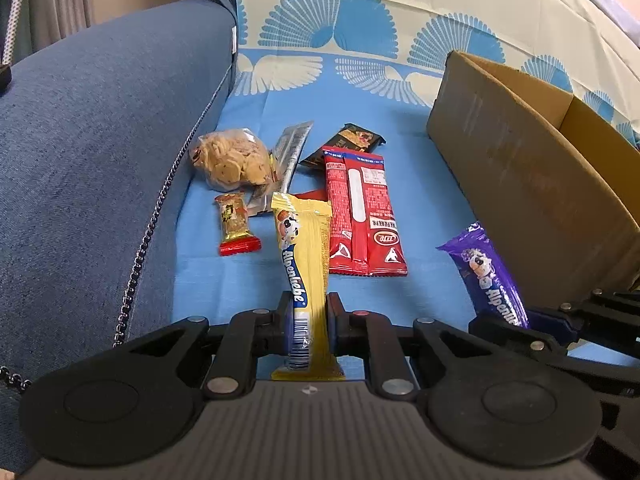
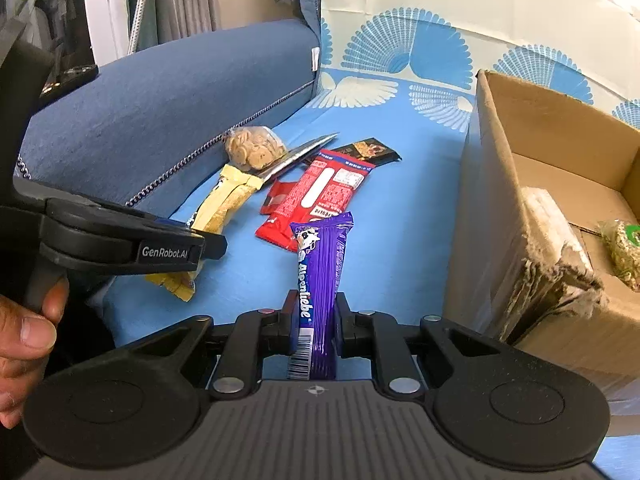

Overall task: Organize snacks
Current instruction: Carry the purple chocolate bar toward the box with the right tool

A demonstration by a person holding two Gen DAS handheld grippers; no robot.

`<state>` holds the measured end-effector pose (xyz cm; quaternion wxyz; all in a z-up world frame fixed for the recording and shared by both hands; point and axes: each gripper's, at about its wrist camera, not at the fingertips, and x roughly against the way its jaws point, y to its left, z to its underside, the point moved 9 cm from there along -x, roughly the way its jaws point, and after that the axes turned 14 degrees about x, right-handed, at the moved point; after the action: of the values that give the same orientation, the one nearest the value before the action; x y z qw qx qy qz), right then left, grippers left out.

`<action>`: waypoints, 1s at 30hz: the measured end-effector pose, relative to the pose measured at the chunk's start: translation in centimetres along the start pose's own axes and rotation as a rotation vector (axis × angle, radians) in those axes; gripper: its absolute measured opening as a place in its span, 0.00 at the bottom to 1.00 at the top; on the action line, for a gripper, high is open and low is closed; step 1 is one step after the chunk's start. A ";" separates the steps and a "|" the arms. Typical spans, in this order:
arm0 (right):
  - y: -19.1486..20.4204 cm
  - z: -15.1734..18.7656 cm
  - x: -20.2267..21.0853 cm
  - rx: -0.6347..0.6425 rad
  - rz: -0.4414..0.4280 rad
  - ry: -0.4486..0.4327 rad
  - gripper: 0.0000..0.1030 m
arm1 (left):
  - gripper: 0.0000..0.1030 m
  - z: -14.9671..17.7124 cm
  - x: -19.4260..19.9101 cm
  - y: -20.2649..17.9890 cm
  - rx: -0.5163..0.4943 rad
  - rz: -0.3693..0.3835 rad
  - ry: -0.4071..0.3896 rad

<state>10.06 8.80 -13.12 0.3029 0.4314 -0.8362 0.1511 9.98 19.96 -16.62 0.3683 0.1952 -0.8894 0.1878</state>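
My left gripper (image 1: pixel 307 312) is shut on a yellow Alpenliebe candy stick (image 1: pixel 302 256), which points forward over the blue sheet. My right gripper (image 2: pixel 316 312) is shut on a purple Alpenliebe stick (image 2: pixel 320 268); that stick (image 1: pixel 490 276) also shows at the right of the left wrist view. Loose on the sheet lie a red snack packet (image 1: pixel 362 212), a bag of cookies (image 1: pixel 232 158), a small red-and-gold candy (image 1: pixel 236 224), a silver wrapper (image 1: pixel 292 152) and a dark packet (image 1: pixel 354 140). An open cardboard box (image 2: pixel 540 216) stands to the right.
A blue sofa arm (image 1: pixel 100 140) with a chain trim rises on the left. The patterned blue-and-white sheet (image 1: pixel 360 52) covers the seat and back. Inside the box lies a pale green-labelled snack (image 2: pixel 622 248). A person's hand (image 2: pixel 24 344) holds the left gripper's handle.
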 end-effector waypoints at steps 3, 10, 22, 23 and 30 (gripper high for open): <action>-0.2 -0.2 0.3 -0.007 0.000 -0.015 0.17 | 0.17 0.0 0.3 0.0 0.002 0.007 -0.010; -0.5 -1.3 1.5 -0.007 0.005 -0.073 0.17 | 0.17 -0.7 1.5 0.1 0.035 0.058 -0.064; -1.3 -3.7 3.6 -0.015 -0.006 -0.171 0.17 | 0.17 -1.6 2.2 0.3 0.066 0.070 -0.112; -1.3 -3.9 3.7 -0.012 -0.008 -0.178 0.17 | 0.17 -1.6 2.2 0.3 0.067 0.070 -0.113; -1.6 -5.8 5.0 -0.001 -0.016 -0.241 0.17 | 0.17 -1.8 2.7 0.7 0.084 0.079 -0.131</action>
<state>11.35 7.72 -5.47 0.2017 0.4527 -0.8633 0.0952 8.97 20.85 -13.62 0.2932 0.1872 -0.9098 0.2262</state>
